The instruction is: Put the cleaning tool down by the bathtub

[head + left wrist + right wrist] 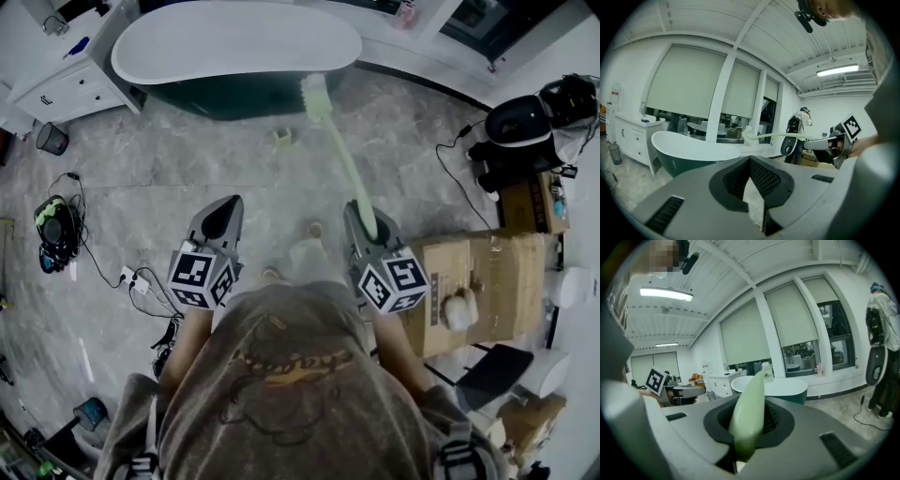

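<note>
A long pale-green brush [342,155] is held by its handle end in my right gripper [366,217], which is shut on it. Its bristle head [316,97] hangs level in the air just short of the white, dark-green-sided bathtub [234,42]. In the right gripper view the handle [750,413] runs out between the jaws toward the tub [783,385]. My left gripper [225,208] is level with the right one, to its left, jaws together and holding nothing. From the left gripper view I see the brush [768,136], the tub [689,147] and the right gripper [790,145].
A white vanity cabinet [66,84] stands left of the tub, with a small bin [52,139] beside it. Cables and a power strip [131,278] lie on the floor at left. A cardboard box [487,281] and black equipment [525,122] stand at right. A small object [281,137] sits before the tub.
</note>
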Available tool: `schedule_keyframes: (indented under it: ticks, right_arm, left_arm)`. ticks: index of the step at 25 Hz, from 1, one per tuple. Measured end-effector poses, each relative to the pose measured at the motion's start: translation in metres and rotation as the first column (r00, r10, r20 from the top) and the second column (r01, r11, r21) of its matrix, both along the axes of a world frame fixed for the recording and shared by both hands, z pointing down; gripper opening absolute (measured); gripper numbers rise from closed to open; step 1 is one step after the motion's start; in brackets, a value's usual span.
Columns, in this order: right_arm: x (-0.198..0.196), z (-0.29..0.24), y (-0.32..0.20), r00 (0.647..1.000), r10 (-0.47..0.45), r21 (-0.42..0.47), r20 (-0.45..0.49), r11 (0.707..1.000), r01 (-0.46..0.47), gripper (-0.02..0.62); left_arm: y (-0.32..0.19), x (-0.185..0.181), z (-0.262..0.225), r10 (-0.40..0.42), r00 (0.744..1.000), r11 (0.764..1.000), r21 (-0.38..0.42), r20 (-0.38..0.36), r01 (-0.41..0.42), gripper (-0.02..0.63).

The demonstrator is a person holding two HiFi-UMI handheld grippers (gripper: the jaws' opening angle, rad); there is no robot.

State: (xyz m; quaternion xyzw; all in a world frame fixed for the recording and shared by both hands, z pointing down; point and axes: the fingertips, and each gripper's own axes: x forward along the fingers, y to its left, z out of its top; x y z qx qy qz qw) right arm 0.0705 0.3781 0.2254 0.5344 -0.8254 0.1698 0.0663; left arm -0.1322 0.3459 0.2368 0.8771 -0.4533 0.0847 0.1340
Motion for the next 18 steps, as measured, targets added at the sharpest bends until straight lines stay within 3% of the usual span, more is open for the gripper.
schedule_keyframes:
  ticks: [18]
  right_arm:
    - [0.020, 0.017, -0.097, 0.999, 0.036, 0.008, 0.033, 0.999, -0.036, 0.046]
  left_arm:
    - [-0.103, 0.019, 0.012, 0.034, 0.999, 0.999, 0.001, 0.017, -0.034, 0.011]
